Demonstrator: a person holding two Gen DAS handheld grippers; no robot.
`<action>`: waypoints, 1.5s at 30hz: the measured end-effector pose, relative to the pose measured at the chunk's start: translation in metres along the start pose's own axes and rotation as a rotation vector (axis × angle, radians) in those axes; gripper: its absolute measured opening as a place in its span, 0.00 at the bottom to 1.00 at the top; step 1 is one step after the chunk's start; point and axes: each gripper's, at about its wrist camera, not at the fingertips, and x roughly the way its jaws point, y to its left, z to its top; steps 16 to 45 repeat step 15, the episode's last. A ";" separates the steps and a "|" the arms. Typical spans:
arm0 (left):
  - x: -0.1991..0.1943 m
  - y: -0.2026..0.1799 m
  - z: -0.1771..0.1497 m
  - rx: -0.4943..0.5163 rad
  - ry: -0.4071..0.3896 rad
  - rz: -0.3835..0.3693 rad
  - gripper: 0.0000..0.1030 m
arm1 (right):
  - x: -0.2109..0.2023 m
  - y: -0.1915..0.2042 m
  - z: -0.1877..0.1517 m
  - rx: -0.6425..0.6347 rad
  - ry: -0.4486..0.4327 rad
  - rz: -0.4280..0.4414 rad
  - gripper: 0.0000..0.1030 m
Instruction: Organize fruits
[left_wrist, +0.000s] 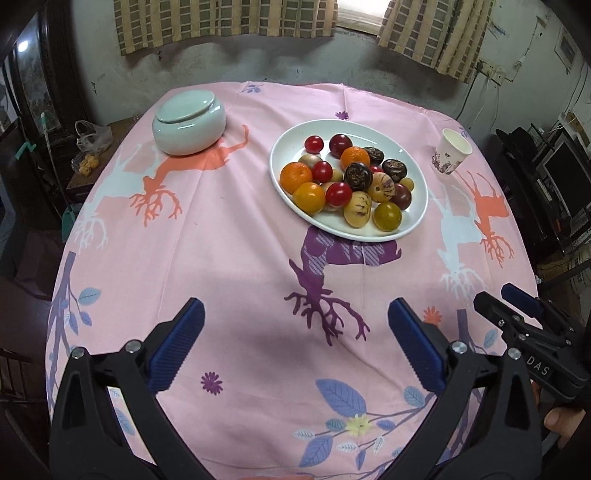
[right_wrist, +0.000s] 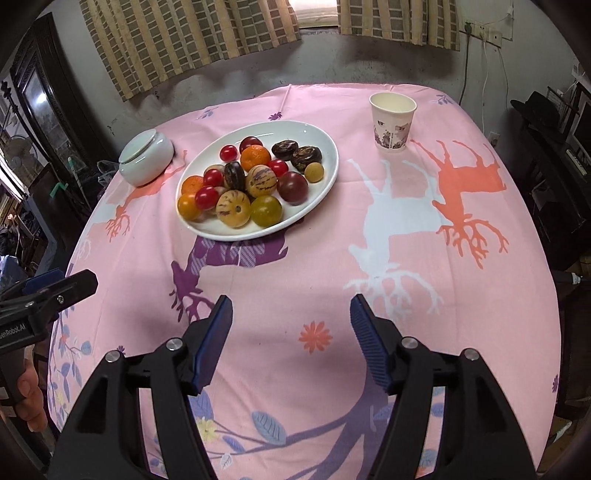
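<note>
the left gripper (left_wrist: 295, 347) is hovering over the near part of the pink tablecloth (left_wrist: 236, 236) with its blue-padded jaws spread wide and nothing between them. the right gripper (right_wrist: 291, 339) is hanging over the same cloth, its jaws also standing wide apart and holding nothing.

the left wrist view is showing a plastic bag (left_wrist: 92, 136) on a dark stand beside the table, left of the lidded bowl (left_wrist: 189, 123), which the right wrist view is only half showing as a blur behind the bowl. it is also catching the right gripper from the side at the right edge, with a bit of the person's finger under it. the right wrist view is showing the paper cup (right_wrist: 392, 120) from above enough to see inside its rim, and a dark hat (right_wrist: 541, 107) on furniture at the right. the left gripper is appearing at its left edge, with the hand (right_wrist: 31, 400) on the handle.

the fruits are lying heaped in a white oval plate (left_wrist: 291, 142) in the middle of the table, between the lidded bowl and the cup, well apart from both grippers. they are looking mixed: orange tangerines (left_wrist: 296, 178), small red tomatoes (left_wrist: 314, 144), pale yellow fruits with purple streaks (right_wrist: 232, 209), dark wrinkled brown ones (left_wrist: 358, 175), a greenish yellow one (right_wrist: 266, 210) and a deep maroon one (right_wrist: 292, 187). many are touching one another.
</note>
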 end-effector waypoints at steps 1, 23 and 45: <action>-0.006 0.001 -0.003 -0.005 -0.022 -0.008 0.98 | -0.003 0.001 -0.002 -0.003 -0.002 0.001 0.65; -0.029 0.002 -0.032 0.021 -0.020 0.007 0.98 | -0.019 -0.003 -0.037 0.009 0.018 -0.020 0.69; -0.029 0.002 -0.032 0.021 -0.020 0.007 0.98 | -0.019 -0.003 -0.037 0.009 0.018 -0.020 0.69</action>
